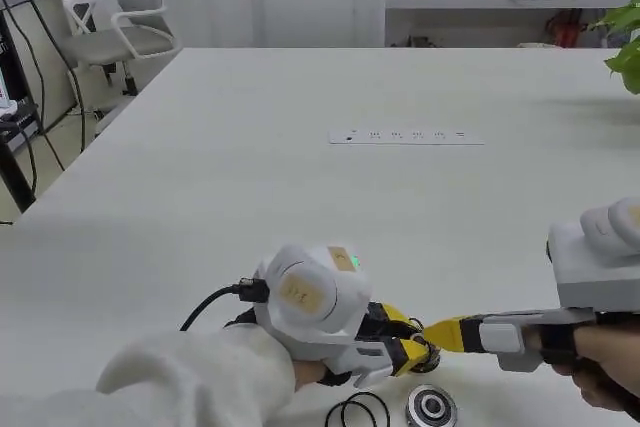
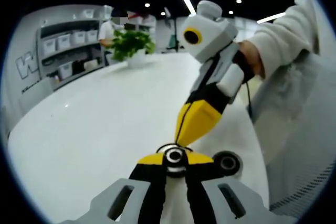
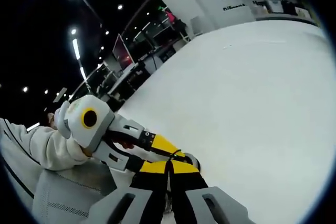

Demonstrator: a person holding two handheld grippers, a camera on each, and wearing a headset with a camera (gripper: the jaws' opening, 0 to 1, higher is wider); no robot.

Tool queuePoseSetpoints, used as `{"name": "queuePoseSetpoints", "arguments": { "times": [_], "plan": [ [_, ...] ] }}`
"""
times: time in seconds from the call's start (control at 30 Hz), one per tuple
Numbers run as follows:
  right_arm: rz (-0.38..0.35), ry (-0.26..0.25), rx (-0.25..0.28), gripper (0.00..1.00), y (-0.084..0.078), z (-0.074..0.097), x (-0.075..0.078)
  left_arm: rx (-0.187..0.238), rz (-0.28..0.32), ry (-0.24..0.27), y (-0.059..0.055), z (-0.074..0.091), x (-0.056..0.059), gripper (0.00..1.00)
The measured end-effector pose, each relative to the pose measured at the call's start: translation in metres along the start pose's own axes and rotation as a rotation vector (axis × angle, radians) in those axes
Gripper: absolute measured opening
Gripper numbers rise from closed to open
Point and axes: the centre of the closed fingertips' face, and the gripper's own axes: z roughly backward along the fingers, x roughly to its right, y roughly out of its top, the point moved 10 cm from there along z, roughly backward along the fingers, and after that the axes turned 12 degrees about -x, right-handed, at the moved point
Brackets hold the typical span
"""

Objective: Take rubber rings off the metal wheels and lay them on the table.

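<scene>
Left gripper [image 2: 173, 160]: fingers clenched on a metal wheel [image 2: 175, 157], held just above the table [image 1: 300, 147] close to its near edge.
Right gripper [image 2: 181, 139]: fingers pressed together, tips touching the top of the held wheel. They look to be nipping the rubber ring [image 2: 170, 146] that sits on it, though how much rubber they have is hard to tell.
Already laid down: loose rings [image 1: 358, 412] and a bare wheel [image 1: 432, 408] lie side by side at the near edge, just below the grippers.
Risk, ring slipping: the nip looks thin, so a pull could let the ring snap back onto the rim.
Risk, wheel twisting: the left fingers hold the wheel by its edge. A sideways tug from the right gripper could turn it out of the grip and drop it.
Risk, rolling off: everything sits close to the near edge, so a dropped wheel or a flicked ring could go over it or knock the loose rings.
Left gripper view adds: the wheel's hub face-on, a thin black arc lifted at its top by the yellow tips, and a second wheel on the table behind.
Head view adds: the loose rings by the edge, and how close the work is to it.
Right gripper view adds: its own fingers meeting with no gap. The ring itself is too small to make out there.
</scene>
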Motion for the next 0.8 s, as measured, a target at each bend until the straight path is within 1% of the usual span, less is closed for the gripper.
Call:
{"name": "queuePoseSetpoints", "arguments": {
  "times": [0.03,0.07,0.13,0.23,0.33,0.47,0.63,0.7,0.8],
  "plan": [
    [0.043,-0.032,-0.01,0.0,0.0,-0.0011,0.0011,0.001,0.001,0.0,-0.0001,0.0,0.0,0.14],
    [0.047,-0.028,0.003,0.0,-0.001,-0.0026,-0.0008,0.003,0.001,0.0,-0.0002,0.0,-0.0001,0.14],
    [0.022,-0.019,0.005,0.0,-0.001,-0.0015,0.0027,0.003,0.001,0.0,-0.0003,0.0001,-0.0001,0.14],
    [0.013,-0.031,0.007,0.0,-0.0018,-0.0004,0.0058,0.003,0.001,0.0,-0.0003,0.0001,0.0,0.14],
    [0.011,-0.04,0.005,0.0,-0.0022,-0.0007,0.0058,0.002,0.007,0.0,-0.0001,0.0002,0.0001,0.14],
    [0.015,-0.053,0.007,0.0,-0.0026,-0.0001,0.0061,-0.001,0.031,-0.004,0.0005,0.0005,-0.0004,0.14],
    [0.012,-0.06,0.008,0.0,-0.002,0.0015,0.0082,-0.026,0.025,-0.007,0.0037,0.0009,-0.0007,0.14],
    [0.012,-0.061,0.01,0.0,-0.0018,0.002,0.0089,-0.038,0.008,-0.013,0.005,0.0021,-0.001,0.14],
    [0.009,-0.063,0.015,0.0,-0.0007,0.0027,0.0091,-0.036,0.005,-0.015,0.008,0.0073,-0.0035,0.15]
  ]
}}
